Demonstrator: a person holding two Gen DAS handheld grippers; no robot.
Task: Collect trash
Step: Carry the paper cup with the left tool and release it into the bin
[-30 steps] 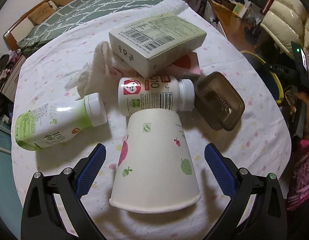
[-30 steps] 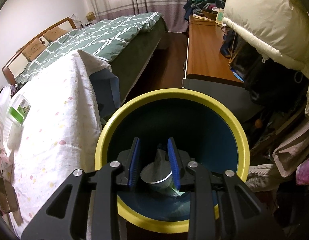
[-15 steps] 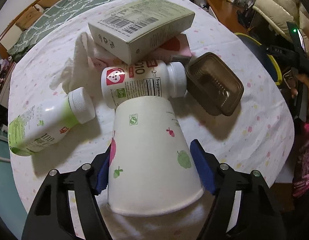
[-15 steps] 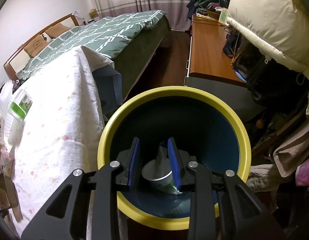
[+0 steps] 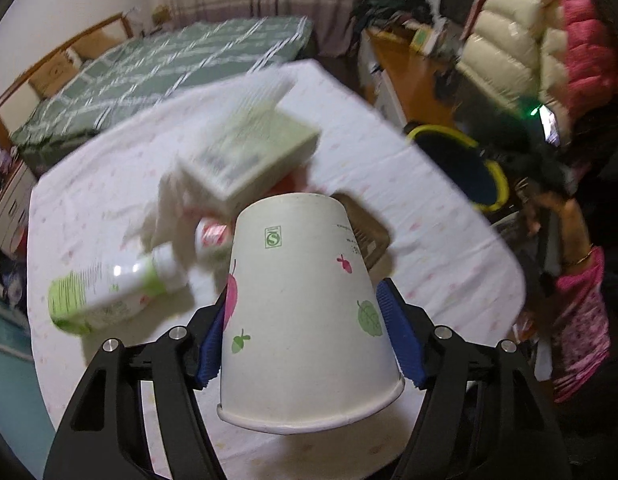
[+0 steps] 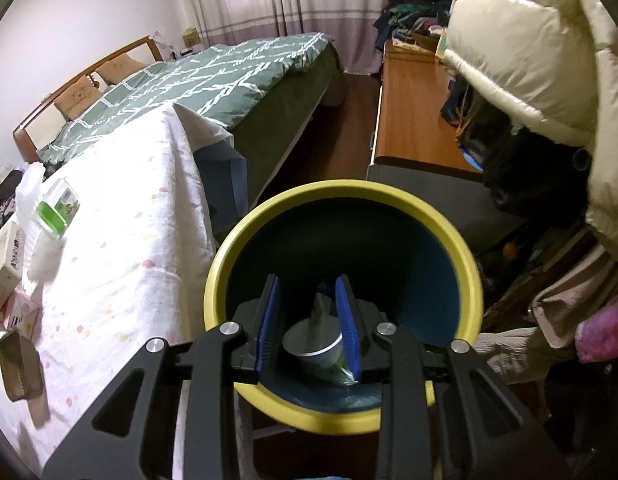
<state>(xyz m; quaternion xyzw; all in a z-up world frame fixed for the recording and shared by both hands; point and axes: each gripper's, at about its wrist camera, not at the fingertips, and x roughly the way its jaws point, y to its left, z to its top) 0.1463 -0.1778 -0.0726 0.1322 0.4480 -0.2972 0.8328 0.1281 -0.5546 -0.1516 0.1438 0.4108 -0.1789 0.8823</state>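
My left gripper (image 5: 305, 332) is shut on a white paper cup (image 5: 305, 312) with leaf and acorn prints, held upside down and lifted above the table. Below it lie a green-and-white bottle (image 5: 105, 292), a supplement bottle (image 5: 213, 240), a pale green box (image 5: 249, 156), a tissue (image 5: 165, 212) and a brown plastic tray (image 5: 365, 236). The yellow-rimmed blue bin (image 6: 341, 280) stands beside the table; it also shows in the left wrist view (image 5: 457, 168). My right gripper (image 6: 309, 320) hangs over the bin, jaws a little apart and empty. A cup and wrapper (image 6: 317, 344) lie inside the bin.
The table has a white dotted cloth (image 6: 121, 248). A green bed (image 6: 213, 80) lies beyond it, a wooden dresser (image 6: 413, 120) to the right, and a cream puffer jacket (image 6: 529, 60) hangs above the bin. The person's arm (image 5: 577, 264) is at the right.
My left gripper closed on the paper cup and lifted it off the table, swinging the view up. My right gripper stayed over the bin.
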